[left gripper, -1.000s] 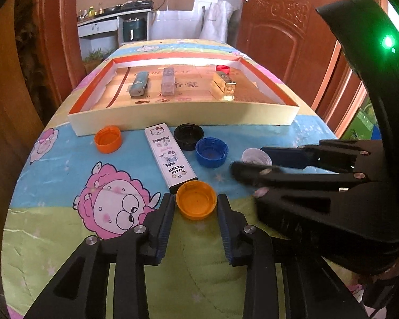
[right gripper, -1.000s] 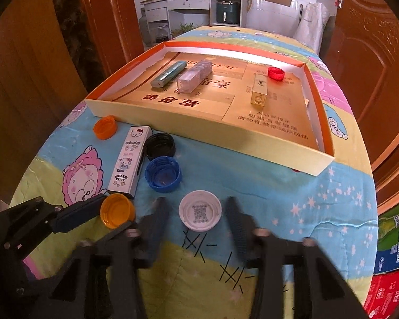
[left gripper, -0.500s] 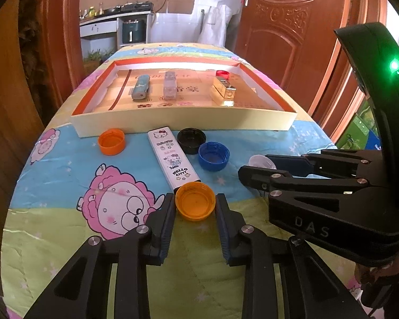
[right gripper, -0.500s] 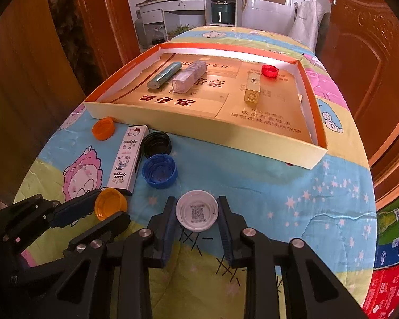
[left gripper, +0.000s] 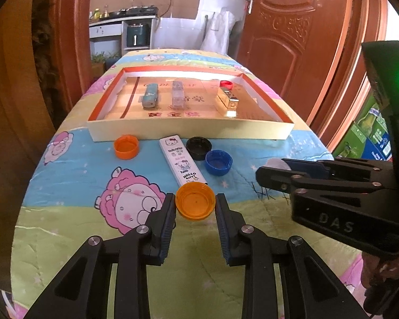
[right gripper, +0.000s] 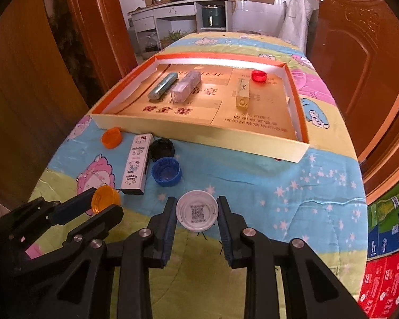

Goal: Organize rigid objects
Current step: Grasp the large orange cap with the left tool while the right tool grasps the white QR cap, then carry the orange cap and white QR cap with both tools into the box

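Caps are being gripped off the quilt-covered surface (left gripper: 66,239): left tool (left gripper: 195,207) clamping an orange plastic cap (left gripper: 195,200), right tool (right gripper: 196,214) a white one (right gripper: 197,210). Next, carrying both into the shallow cardboard tray (right gripper: 199,135).

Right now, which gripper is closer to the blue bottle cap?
Left, narrowly, as a judgement. The left gripper, shut on the orange cap, sits just in front of the blue cap. The right gripper holds the white cap slightly farther off.
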`<state>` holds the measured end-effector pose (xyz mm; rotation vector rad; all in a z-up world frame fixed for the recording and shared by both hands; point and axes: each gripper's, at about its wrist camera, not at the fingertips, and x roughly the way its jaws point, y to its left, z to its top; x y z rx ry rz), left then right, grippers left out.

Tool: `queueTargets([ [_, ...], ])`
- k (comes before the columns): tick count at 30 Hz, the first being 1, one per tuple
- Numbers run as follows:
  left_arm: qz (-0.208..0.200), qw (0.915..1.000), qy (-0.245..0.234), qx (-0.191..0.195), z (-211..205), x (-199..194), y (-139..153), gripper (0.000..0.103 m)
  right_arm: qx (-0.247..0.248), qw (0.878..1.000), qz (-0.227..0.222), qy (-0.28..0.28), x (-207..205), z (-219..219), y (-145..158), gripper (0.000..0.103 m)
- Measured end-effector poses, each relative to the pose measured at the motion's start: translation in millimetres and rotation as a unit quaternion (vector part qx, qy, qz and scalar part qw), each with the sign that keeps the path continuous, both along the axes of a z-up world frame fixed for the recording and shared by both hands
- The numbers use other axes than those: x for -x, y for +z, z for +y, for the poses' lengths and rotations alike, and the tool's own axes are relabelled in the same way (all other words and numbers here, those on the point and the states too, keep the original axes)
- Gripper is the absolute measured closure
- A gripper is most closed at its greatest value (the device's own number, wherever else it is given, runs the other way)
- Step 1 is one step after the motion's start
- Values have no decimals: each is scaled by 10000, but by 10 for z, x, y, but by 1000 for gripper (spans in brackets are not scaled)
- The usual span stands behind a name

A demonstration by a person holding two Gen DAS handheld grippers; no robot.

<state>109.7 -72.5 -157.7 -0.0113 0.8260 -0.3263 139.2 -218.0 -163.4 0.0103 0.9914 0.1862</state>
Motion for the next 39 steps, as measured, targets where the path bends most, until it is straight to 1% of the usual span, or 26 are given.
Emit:
queueTargets([
  [6, -73, 10000, 27, 28, 73, 39, 162, 72, -106, 9998, -61, -157, 98, -4, 163, 73],
  [15, -212, 9997, 111, -80, 169, 79, 442, 72, -206, 9994, -189, -222, 193, 61, 370, 73],
  [28, -169, 9994, 274, -83, 239, 74, 639, 72, -106, 9984, -441, -338, 306, 120, 609, 73],
  [39, -183, 9992, 358, -78, 265, 14, 800, 72, -162, 9977, -598, -271, 322, 199, 830, 73],
])
